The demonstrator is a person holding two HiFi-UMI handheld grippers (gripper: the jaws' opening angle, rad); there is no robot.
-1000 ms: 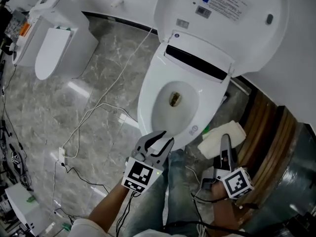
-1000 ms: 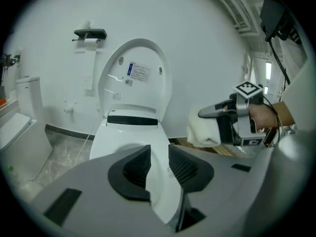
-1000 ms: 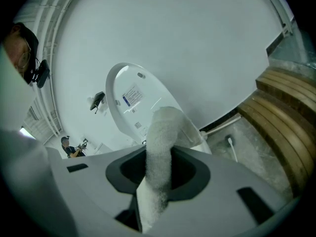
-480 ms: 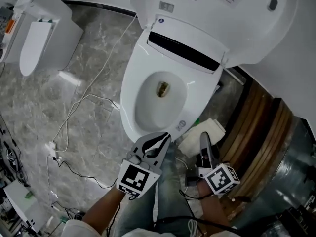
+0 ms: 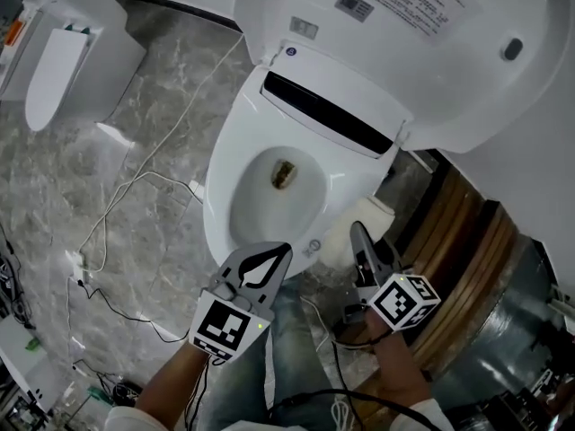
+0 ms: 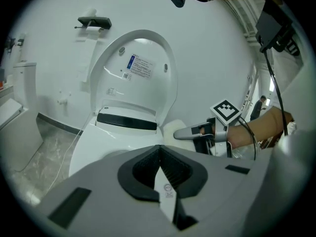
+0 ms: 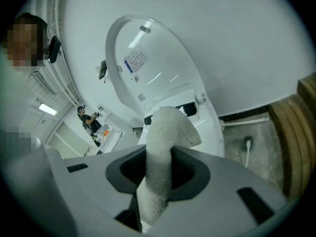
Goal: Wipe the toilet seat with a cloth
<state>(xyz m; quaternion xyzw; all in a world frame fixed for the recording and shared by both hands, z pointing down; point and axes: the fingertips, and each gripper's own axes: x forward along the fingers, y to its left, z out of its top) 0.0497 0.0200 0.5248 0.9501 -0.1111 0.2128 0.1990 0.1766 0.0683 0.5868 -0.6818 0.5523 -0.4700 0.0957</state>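
Lower right, right gripper (image 5: 363, 241) fingers grasp a white cloth (image 7: 165, 127); left gripper (image 5: 280, 251) fingers just clenched, empty, near toilet seat (image 5: 223, 196).

Left hand-held gripper (image 5: 284, 249) closed, empty; cloth (image 5: 340, 242) nearer toilet seat (image 5: 223, 187).

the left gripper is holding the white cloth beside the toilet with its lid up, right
Not the left: the right gripper is shut on the white cloth, as the right gripper view shows. The left gripper has just closed on nothing. The toilet lid is up.
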